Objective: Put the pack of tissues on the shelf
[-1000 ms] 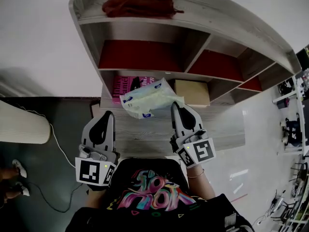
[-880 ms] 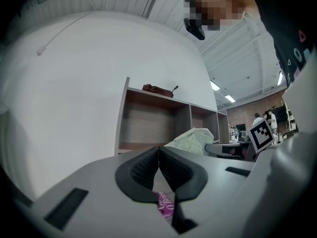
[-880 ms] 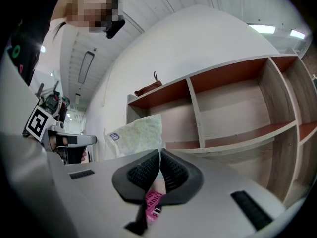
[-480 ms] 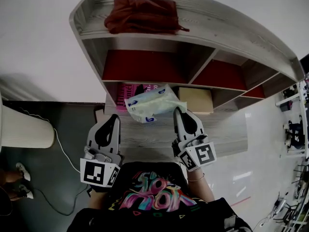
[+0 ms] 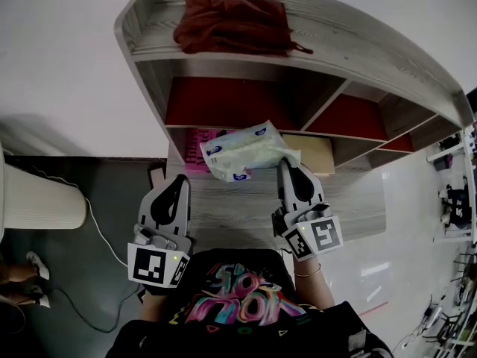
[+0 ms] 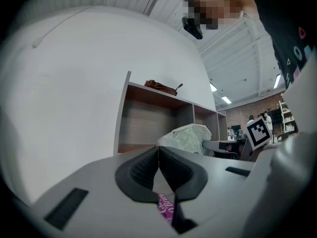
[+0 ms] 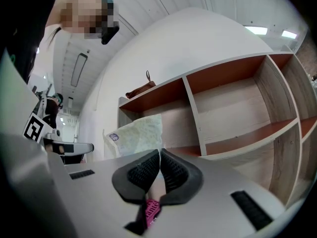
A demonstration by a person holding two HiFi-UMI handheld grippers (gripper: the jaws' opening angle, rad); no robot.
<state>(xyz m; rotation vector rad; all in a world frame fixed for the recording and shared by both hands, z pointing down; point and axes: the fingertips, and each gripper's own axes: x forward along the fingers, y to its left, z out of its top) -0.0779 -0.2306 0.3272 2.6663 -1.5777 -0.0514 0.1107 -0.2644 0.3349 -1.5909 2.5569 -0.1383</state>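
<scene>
The pack of tissues point(image 5: 246, 151), pale green with blue labels, hangs in the air in front of the wooden shelf point(image 5: 146, 66), level with its lower compartments. My right gripper point(image 5: 287, 162) is shut on the pack's right edge. In the right gripper view the pack point(image 7: 136, 134) rises up and to the left from the closed right gripper point(image 7: 159, 152). My left gripper point(image 5: 179, 179) sits to the left of the pack, apart from it. In the left gripper view, the left gripper point(image 6: 158, 148) is shut and empty, with the pack point(image 6: 187, 135) beyond it.
A dark red cloth point(image 5: 231, 21) lies on the shelf's top board. A pink box point(image 5: 195, 139) and a cardboard box point(image 5: 314, 151) fill lower compartments; the red-backed compartments above look empty. A white cylinder point(image 5: 37, 200) and a cable point(image 5: 97, 237) are on the dark floor at left.
Both grippers and the held pack have shifted a little toward the shelf. The jaws stay as they were.
</scene>
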